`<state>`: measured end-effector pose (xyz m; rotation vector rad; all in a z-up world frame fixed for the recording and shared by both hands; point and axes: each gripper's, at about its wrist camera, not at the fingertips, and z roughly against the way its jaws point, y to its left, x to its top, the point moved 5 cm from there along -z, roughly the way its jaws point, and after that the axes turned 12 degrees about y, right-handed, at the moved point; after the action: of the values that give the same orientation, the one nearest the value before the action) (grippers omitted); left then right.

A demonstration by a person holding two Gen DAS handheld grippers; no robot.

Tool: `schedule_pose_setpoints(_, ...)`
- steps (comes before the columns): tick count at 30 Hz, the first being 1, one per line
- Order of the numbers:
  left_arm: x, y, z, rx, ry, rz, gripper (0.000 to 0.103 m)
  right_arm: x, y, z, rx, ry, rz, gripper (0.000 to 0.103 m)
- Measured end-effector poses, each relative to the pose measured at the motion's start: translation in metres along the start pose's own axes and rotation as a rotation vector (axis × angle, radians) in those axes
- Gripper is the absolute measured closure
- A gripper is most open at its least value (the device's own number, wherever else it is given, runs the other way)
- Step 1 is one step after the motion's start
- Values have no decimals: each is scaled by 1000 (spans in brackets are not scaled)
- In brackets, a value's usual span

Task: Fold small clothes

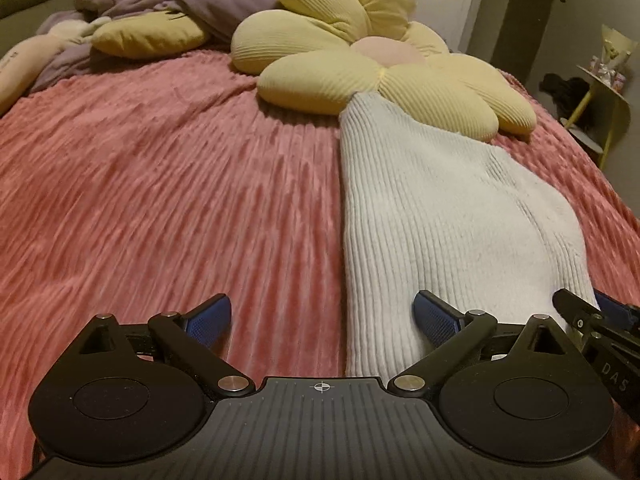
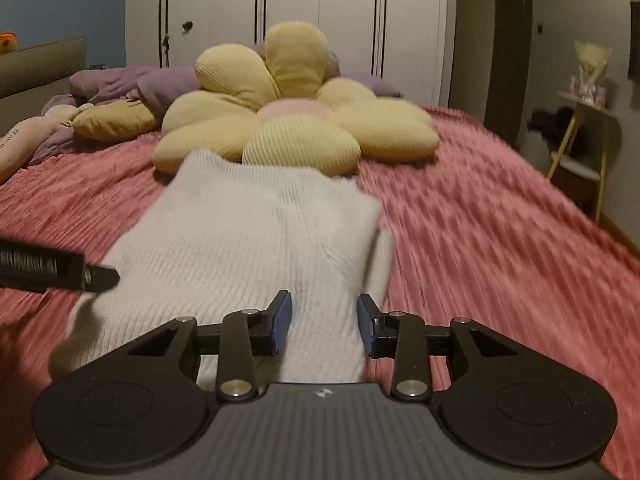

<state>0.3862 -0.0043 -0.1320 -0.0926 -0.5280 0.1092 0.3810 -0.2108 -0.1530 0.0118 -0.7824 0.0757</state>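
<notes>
**Two tools over a knit on a bed**

Left tool (image 1: 322,322) spread wide, nothing between its blue pads (image 1: 210,318); near left edge of knit (image 1: 436,216) beneath the gap. Right tool (image 2: 324,322) part-open above the knit's near end, pads (image 2: 282,322) apart, gripping nothing. Pale ribbed knit laid lengthwise on pink blanket (image 1: 160,184), far end touching yellow flower cushion (image 1: 360,56). Purple bedding (image 1: 192,0) bunched behind the cushion. Right tool's tip visible at right edge of left view; left tool's tip at left edge of right view.
</notes>
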Motion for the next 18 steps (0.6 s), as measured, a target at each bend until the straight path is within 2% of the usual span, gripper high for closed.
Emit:
schedule_pose_setpoints(5,-2,-4,-2,41,1,-38,1,0,3,-5,-2,54,52,66)
schedule_pose_setpoints(7,-4,-5,-2,44,-9,-42,1,-3,6,-9,-11,48,84,66)
schedule_pose_setpoints(18,-7,2,-8,5,-7,-5,0,-5,10,-14,-27,39,108,65)
